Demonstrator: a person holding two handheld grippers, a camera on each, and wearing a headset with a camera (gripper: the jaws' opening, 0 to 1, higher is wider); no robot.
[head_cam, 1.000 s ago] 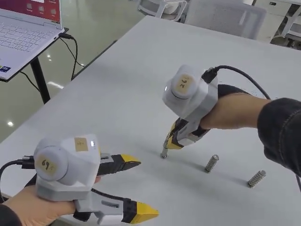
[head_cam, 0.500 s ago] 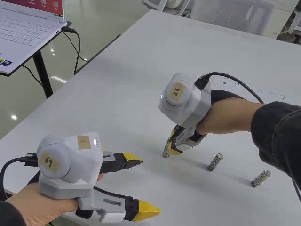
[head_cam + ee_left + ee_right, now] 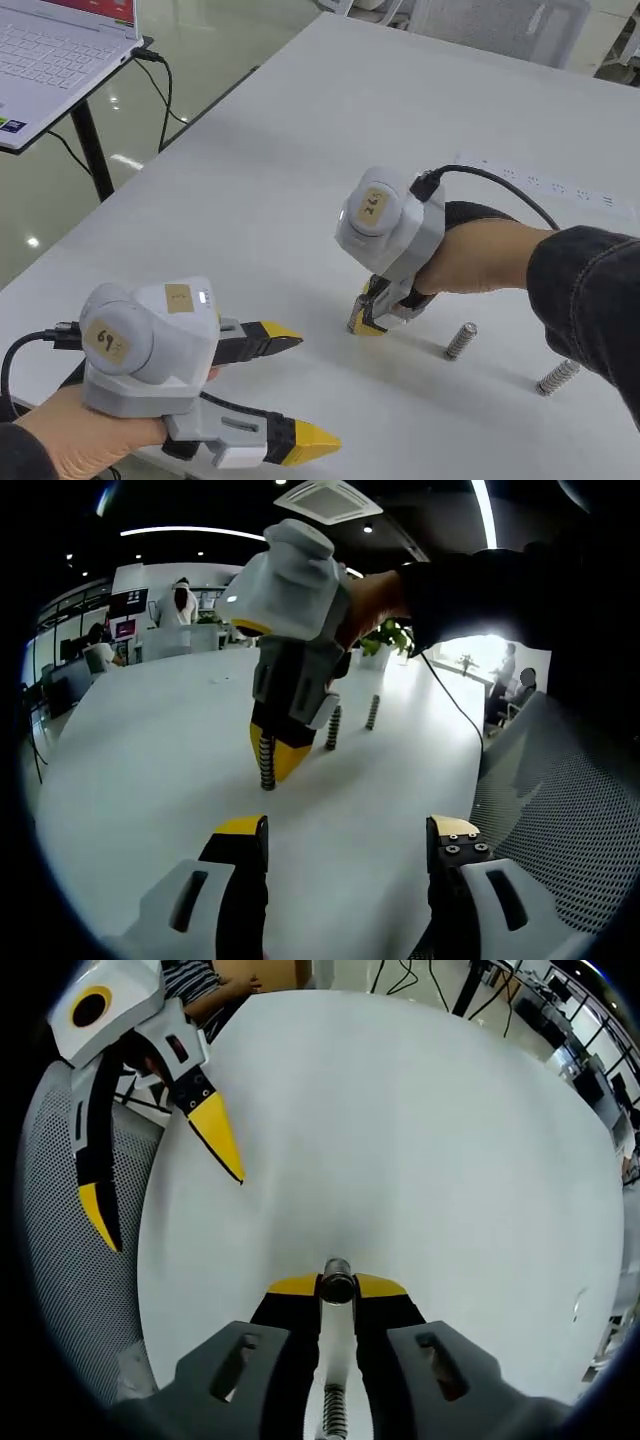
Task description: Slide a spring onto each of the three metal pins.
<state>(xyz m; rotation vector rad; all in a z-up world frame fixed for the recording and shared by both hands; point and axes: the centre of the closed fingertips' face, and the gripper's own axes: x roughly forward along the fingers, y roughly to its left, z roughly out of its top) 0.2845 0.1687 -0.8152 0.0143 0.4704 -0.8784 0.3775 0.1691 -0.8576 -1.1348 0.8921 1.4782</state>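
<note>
My right gripper (image 3: pixel 360 322) is shut on a metal pin (image 3: pixel 352 318) that stands on the white table (image 3: pixel 300 150) with a spring around it. In the right gripper view the pin's top (image 3: pixel 337 1282) sits between the yellow tips, and the spring's coils (image 3: pixel 337 1412) show lower down. Two more spring-wrapped pins (image 3: pixel 460 341) (image 3: pixel 557 377) stand to the right. My left gripper (image 3: pixel 315 392) hovers open at the near left edge, holding nothing. Its view looks across at the right gripper (image 3: pixel 285 750) and the held pin (image 3: pixel 267 763), with my left gripper (image 3: pixel 345 830) wide apart.
A laptop (image 3: pixel 60 60) rests on a stand beyond the table's left edge, with a cable hanging down. A white power strip (image 3: pixel 540 185) lies at the back right. Chairs (image 3: pixel 500 20) stand at the far end. A mesh chair (image 3: pixel 560 810) is close by.
The right gripper has sunk a little toward the table along the pin. The left gripper has stayed put; the head camera shifted slightly.
</note>
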